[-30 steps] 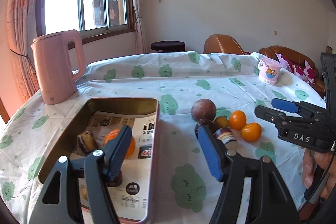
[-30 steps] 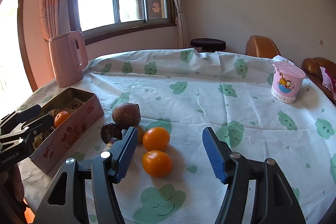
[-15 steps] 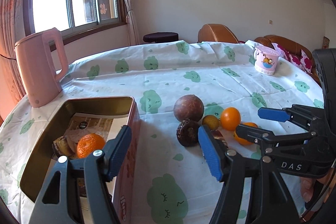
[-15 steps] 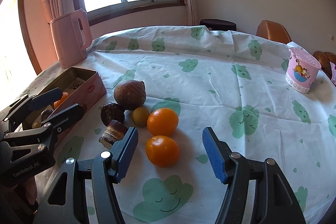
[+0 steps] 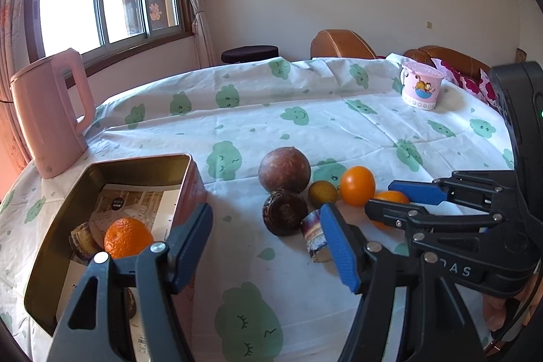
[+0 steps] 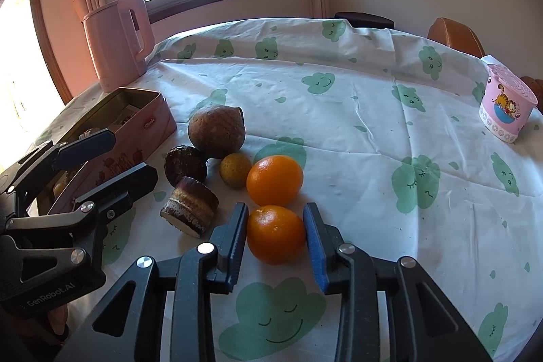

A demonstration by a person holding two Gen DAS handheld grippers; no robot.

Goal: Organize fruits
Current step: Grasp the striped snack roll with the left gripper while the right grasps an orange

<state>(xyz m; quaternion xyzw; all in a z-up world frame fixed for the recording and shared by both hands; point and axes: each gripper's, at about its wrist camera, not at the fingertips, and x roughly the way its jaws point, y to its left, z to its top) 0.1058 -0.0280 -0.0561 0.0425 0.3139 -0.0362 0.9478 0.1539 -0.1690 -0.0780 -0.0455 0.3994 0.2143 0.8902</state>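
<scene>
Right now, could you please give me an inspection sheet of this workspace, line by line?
Surface: tablecloth printed with green clouds, creased.
Job's things: near orange between the right gripper's pads; far orange, small yellowish fruit, large brown fruit and dark fruit clustered on the cloth; tin box holding a mandarin.
Clutter: striped cut piece, pink kettle, pink cartoon cup.
Grippers: right gripper closing around the near orange; left gripper open, empty, beside the box.
Cables: nothing seen.
Surroundings: window, curtains, brown sofa.
</scene>
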